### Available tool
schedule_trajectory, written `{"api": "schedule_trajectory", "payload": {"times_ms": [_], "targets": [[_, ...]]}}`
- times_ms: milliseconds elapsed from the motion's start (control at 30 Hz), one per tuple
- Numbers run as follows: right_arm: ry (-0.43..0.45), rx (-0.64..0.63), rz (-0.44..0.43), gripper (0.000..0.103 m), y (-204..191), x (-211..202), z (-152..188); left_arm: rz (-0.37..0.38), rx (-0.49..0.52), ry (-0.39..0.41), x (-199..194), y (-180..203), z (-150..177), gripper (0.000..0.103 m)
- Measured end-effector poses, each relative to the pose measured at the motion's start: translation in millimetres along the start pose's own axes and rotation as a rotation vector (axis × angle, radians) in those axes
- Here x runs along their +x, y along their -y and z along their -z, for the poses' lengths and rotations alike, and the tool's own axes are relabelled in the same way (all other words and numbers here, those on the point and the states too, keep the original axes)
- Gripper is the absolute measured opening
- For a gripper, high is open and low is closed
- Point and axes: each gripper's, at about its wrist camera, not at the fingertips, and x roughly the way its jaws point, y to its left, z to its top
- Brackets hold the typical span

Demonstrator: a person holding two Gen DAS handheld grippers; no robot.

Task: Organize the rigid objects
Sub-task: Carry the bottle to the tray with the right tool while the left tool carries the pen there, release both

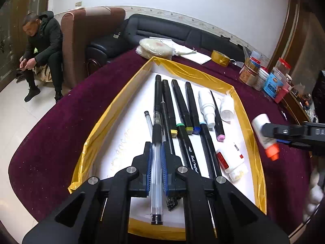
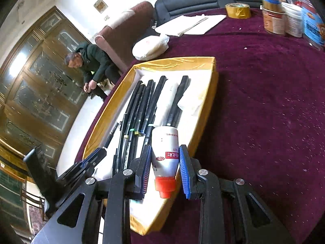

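My left gripper (image 1: 156, 154) is shut on a clear gel pen (image 1: 156, 174) with a black grip, held lengthwise above the near end of the yellow-rimmed tray (image 1: 107, 120). Several black markers (image 1: 182, 105) lie side by side on the tray's white floor, with a white tube (image 1: 229, 160) beside them. My right gripper (image 2: 165, 162) is shut on a white bottle (image 2: 165, 152) with an orange-red cap pointing toward the camera, above the tray's right wall (image 2: 208, 101). In the left wrist view, that right gripper (image 1: 268, 131) and the bottle (image 1: 262, 126) hover just outside the right rim.
The tray sits on a dark red cloth. A yellow tape roll (image 2: 238, 10), jars (image 2: 272, 20), papers (image 2: 193, 25) and a bagged white round thing (image 1: 156, 46) stand at the far side. A person (image 1: 42, 46) sits by a brown armchair beyond the table's left edge.
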Motion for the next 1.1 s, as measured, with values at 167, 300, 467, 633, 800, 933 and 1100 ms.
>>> {"api": "schedule_trajectory", "payload": {"times_ms": [167, 300, 467, 633, 800, 933, 1100], "targets": [[-0.017, -0.007, 0.060, 0.024, -11.0, 24.3, -7.7, -0.029, 0.029, 0.016, -6.3, -1.0, -0.4, 0.016], [-0.017, -0.036, 0.136, 0.024, -16.8, 35.3, -11.3, -0.053, 0.041, 0.033, -11.3, -2.5, -2.1, 0.035], [-0.010, -0.064, 0.206, 0.024, -21.9, 38.6, -11.8, -0.077, 0.066, 0.058, -16.0, -2.1, -4.7, 0.045], [-0.004, -0.102, 0.256, 0.024, -29.5, 43.9, -12.0, -0.076, 0.072, 0.062, -15.6, -1.3, -5.9, 0.045], [-0.008, -0.100, 0.272, 0.025, -30.9, 47.4, -12.6, -0.079, 0.070, 0.059, -14.2, -1.7, -6.4, 0.047], [-0.004, -0.084, 0.272, 0.025, -30.9, 48.1, -13.7, -0.085, 0.070, 0.058, -14.0, -3.1, -6.3, 0.054], [0.009, -0.076, 0.250, 0.027, -33.0, 43.2, -12.1, -0.087, 0.066, 0.054, -13.3, -4.1, -5.9, 0.054]]}}
